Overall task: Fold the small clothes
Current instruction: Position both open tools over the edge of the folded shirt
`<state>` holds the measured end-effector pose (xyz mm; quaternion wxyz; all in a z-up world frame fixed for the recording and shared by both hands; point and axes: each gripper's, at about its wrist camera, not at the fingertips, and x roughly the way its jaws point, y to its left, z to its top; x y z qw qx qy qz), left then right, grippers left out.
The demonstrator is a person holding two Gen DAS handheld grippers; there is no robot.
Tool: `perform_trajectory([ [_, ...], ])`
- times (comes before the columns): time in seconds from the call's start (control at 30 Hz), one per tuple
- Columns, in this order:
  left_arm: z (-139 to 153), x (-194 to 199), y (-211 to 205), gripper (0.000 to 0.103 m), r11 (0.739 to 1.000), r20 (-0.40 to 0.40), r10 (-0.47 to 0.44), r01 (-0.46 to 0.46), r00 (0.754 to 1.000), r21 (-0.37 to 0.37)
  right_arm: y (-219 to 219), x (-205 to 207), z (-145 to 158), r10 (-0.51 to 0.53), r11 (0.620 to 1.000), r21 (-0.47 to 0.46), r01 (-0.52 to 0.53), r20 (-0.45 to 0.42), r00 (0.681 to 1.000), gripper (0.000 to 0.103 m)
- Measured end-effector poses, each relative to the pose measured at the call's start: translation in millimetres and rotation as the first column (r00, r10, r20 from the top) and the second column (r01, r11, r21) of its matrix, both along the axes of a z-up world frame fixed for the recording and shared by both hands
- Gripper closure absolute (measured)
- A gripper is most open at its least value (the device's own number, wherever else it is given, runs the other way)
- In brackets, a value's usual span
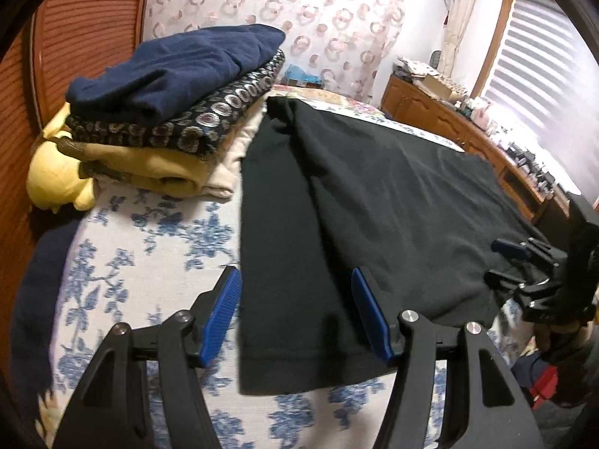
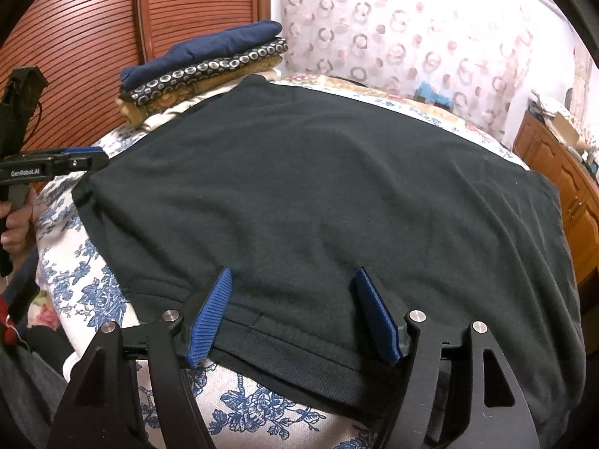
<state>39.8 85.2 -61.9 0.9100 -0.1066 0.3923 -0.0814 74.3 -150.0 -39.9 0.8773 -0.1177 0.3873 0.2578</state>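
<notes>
A black garment (image 1: 374,202) lies spread flat on a blue-floral bed cover (image 1: 149,232); it fills the middle of the right wrist view (image 2: 318,194). My left gripper (image 1: 295,280) is open, its fingers straddling the garment's near left corner just above the hem. My right gripper (image 2: 292,280) is open over the ribbed hem at the garment's near edge. The right gripper shows at the right edge of the left wrist view (image 1: 498,258). The left gripper shows at the left edge of the right wrist view (image 2: 86,159), beside the garment's corner.
A stack of folded clothes (image 1: 176,112) lies at the bed's far left, navy on top, also in the right wrist view (image 2: 202,63). A yellow plush (image 1: 56,183) sits beside it. A wooden slatted door (image 2: 93,37), a patterned curtain (image 2: 411,37) and a cluttered wooden dresser (image 1: 468,127) surround the bed.
</notes>
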Motion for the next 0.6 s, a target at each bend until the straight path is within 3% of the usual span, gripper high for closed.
perform_trajectory([
  [0.47,-8,21,10,0.042,0.997,-0.048,0.065,-0.066,0.997,-0.026,0,0,0,0.000,1.000,0.001,0.000,0.000,1.000,0.032],
  [0.6,-9,22,13,0.042,0.992,-0.055,0.032,-0.038,0.998,-0.122,0,0,0,0.000,1.000,0.002,0.000,0.000,1.000,0.032],
])
